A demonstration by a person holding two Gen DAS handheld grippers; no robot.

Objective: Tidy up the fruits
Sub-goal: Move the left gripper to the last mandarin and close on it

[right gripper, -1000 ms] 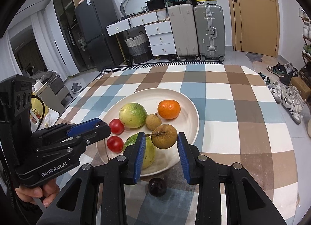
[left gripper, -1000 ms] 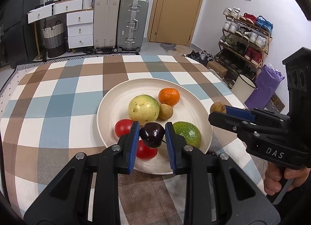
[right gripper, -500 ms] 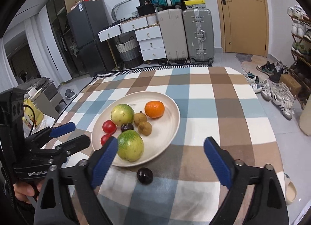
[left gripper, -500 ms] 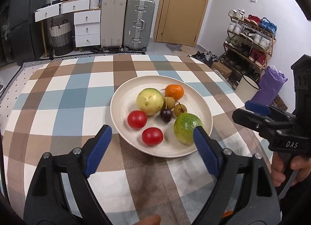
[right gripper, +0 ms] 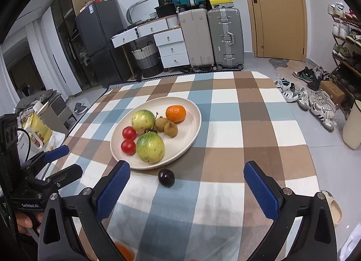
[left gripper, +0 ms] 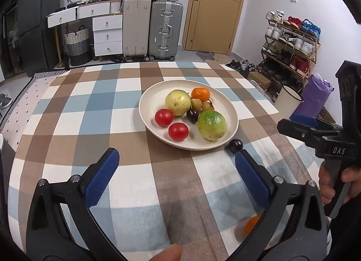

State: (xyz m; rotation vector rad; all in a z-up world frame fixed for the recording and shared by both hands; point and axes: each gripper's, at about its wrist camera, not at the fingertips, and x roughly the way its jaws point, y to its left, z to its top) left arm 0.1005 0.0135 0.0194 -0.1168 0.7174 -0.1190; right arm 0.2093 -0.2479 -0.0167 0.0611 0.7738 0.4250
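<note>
Left gripper [left gripper: 174, 170]: nearest item in the left wrist view; jaws opening and spread wide, nothing between the blue pads but bare cloth.
Right gripper [right gripper: 187, 184]: nearest item in the right wrist view; jaws opening and spread wide, empty; also seen from the side at the right edge of the left wrist view, held by a hand [left gripper: 334, 184].
Orange object [left gripper: 250, 225]: blurred, at the table's near edge behind the left gripper's right finger; kind cannot be told.
Tablecloth [left gripper: 108, 107]: checked in brown, blue and white, covering the table.
Loose dark plum [right gripper: 166, 177]: on the cloth just outside the plate's near rim, between the right gripper's fingers in the view but ahead of the pads, not touched.
Plate [right gripper: 191, 130]: cream, round, shallow, mid-table.
Green fruit [right gripper: 150, 147]: large, mottled, at the plate's near edge.
Tomatoes: two red, one [right gripper: 128, 147] nearer, one [right gripper: 129, 132] just behind, on the plate's left side.
Dark plum on plate [left gripper: 192, 115]: small, among the other fruit at the plate's centre.
Brown fruits: two small, stemmed, [right gripper: 170, 128] and [right gripper: 161, 123], side by side.
Yellow-green fruit [right gripper: 143, 121]: large, round, behind the tomatoes.
Orange [right gripper: 175, 113]: at the plate's far side.
Background: two suitcases [right gripper: 212, 37], white drawers [right gripper: 171, 46], wooden door [right gripper: 275, 10], shoe rack [left gripper: 291, 44].
</note>
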